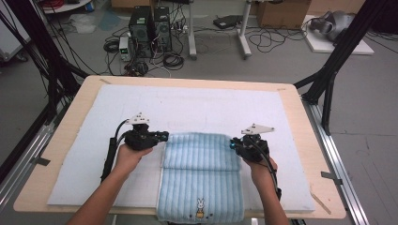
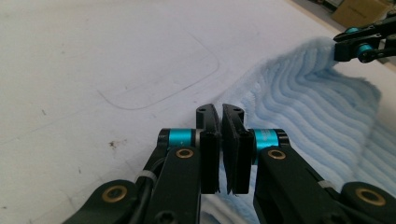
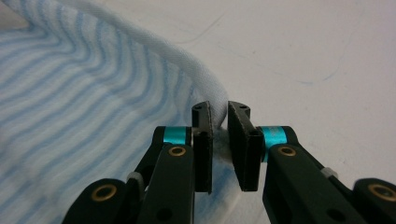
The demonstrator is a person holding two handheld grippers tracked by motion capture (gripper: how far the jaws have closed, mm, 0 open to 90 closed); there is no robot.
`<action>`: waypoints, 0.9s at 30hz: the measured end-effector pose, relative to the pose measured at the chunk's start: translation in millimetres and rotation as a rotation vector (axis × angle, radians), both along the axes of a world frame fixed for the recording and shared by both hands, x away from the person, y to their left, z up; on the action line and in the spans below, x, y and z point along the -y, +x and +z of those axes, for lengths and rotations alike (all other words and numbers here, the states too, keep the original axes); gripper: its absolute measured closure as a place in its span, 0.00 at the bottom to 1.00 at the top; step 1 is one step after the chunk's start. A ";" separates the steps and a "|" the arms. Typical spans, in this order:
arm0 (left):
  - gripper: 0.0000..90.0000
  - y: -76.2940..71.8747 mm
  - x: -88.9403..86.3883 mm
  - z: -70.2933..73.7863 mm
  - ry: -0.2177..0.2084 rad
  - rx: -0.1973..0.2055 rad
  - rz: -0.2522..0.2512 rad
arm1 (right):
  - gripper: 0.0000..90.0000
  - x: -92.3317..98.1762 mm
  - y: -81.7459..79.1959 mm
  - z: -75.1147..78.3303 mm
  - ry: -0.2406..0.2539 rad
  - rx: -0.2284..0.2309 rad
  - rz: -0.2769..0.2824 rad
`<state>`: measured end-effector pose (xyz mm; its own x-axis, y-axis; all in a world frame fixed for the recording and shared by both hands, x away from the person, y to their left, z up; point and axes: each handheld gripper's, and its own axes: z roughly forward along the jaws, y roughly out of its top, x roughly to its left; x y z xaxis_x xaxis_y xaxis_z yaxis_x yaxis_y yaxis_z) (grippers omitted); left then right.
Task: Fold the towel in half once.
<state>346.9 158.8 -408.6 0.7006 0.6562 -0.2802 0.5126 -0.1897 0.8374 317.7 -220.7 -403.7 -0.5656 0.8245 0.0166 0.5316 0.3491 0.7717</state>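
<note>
A light blue ribbed towel [image 1: 199,164] with a small rabbit picture lies on the white mat, its near end hanging over the table's front edge. My left gripper [image 1: 164,137] is at the towel's far left corner. In the left gripper view its jaws [image 2: 220,112] are shut, with towel [image 2: 317,107] cloth pinched low between the pads. My right gripper [image 1: 233,144] holds the far right corner. In the right gripper view it [image 3: 219,109] is shut on a bunched bit of the towel [image 3: 84,93] hem. The far edge is lifted slightly between both grippers. The right gripper [image 2: 359,44] also appears far off in the left gripper view.
A white mat [image 1: 187,103] covers most of the wooden table [image 1: 70,126]. Black frame posts [image 1: 328,79] stand at the table's far corners. Computers and cables [image 1: 150,33] sit on the floor beyond the far edge.
</note>
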 end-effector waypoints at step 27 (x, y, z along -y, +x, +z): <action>0.95 -79.0 -17.3 -13.8 -0.070 -0.045 -0.178 | 0.88 21.0 -86.4 5.3 0.099 -0.051 0.099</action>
